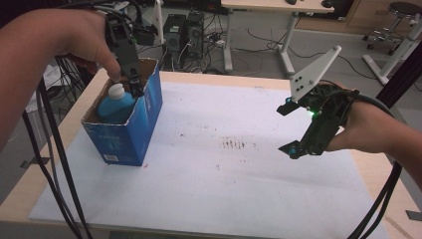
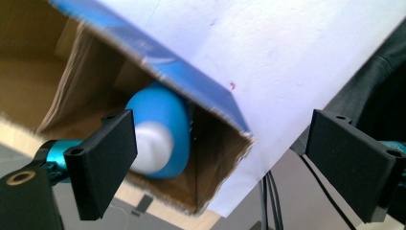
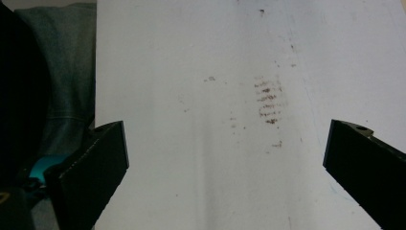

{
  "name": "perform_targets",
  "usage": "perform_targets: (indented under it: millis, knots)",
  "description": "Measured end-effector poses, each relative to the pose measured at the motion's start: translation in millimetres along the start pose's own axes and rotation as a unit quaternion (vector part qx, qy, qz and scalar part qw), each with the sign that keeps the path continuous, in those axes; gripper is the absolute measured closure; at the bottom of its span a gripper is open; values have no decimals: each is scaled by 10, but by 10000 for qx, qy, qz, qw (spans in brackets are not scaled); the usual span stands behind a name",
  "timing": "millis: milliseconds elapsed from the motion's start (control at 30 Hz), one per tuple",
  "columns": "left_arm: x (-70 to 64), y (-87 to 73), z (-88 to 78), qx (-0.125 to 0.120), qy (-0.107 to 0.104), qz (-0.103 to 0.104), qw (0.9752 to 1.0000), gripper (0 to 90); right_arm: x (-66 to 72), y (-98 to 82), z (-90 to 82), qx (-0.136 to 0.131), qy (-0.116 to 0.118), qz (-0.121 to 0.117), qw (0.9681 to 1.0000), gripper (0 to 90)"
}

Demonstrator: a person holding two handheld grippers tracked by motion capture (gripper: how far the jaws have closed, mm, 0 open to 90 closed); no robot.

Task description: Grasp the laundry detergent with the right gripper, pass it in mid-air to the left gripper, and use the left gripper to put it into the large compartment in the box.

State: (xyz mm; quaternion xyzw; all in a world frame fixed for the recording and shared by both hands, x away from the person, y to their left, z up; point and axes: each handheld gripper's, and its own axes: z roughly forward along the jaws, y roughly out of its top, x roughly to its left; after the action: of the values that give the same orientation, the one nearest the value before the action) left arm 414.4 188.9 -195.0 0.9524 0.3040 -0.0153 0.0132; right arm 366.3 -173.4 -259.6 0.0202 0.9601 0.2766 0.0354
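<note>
Blue plastic bottle (image 1: 115,105) with a white cap is sitting inside an open-topped blue cardboard box (image 1: 130,130) at the left end of the tabletop (image 1: 375,169), on a white sheet (image 1: 209,169). Most of the bottle body is hidden by the box walls in the high view; any label is impossible to make out.

Left gripper (image 1: 135,87) is hanging above the box mouth, just over the bottle cap, with a hand (image 1: 74,37) covering its upper body. In the left gripper view the jaws are standing wide apart and are gripping nothing: the near jaw is overlapping the bottle (image 2: 160,136) in the picture, and the far jaw is out over the white sheet. The box's (image 2: 191,81) brown inner walls are blurred at the frame's left.

Right gripper (image 1: 292,127) is hovering well apart over the sheet's right half, jaws spread wide, nothing between them. Its own view is showing bare sheet with a patch of reddish-brown smudges (image 3: 268,103); a grey sleeve is cut off at the left edge.
</note>
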Motion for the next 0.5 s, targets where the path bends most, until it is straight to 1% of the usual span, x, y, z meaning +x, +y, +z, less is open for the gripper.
perform_targets:
  millis: [133, 200, 267, 367, 433, 467, 500]
  knots:
    - [-131, 118, 29, 11, -52, 313, 9995, 79, -46, 28, -95, 254, -9, 21, 9997, 7]
    - [-214, 183, 42, 6, -122, 526, 9985, 74, -61, 46, -138, 376, 6, 19, 9993, 7]
    - [-272, 234, 42, -33, -173, 682, 9975, 74, -84, 72, -188, 511, 36, 18, 9987, 7]
    - [-365, 316, 43, -28, -249, 944, 9952, 64, -122, 97, -232, 674, 84, -10, 9977, 7]
    - [-420, 361, 51, -10, -292, 1116, 9933, 48, -146, 107, -252, 803, 96, -21, 9967, 7]
    - [-438, 382, 54, 0, -308, 1238, 9918, 43, -154, 111, -256, 863, 118, -33, 9962, 7]
    - [-456, 400, 65, -10, -329, 1297, 9910, 42, -159, 114, -259, 924, 110, -34, 9957, 7]
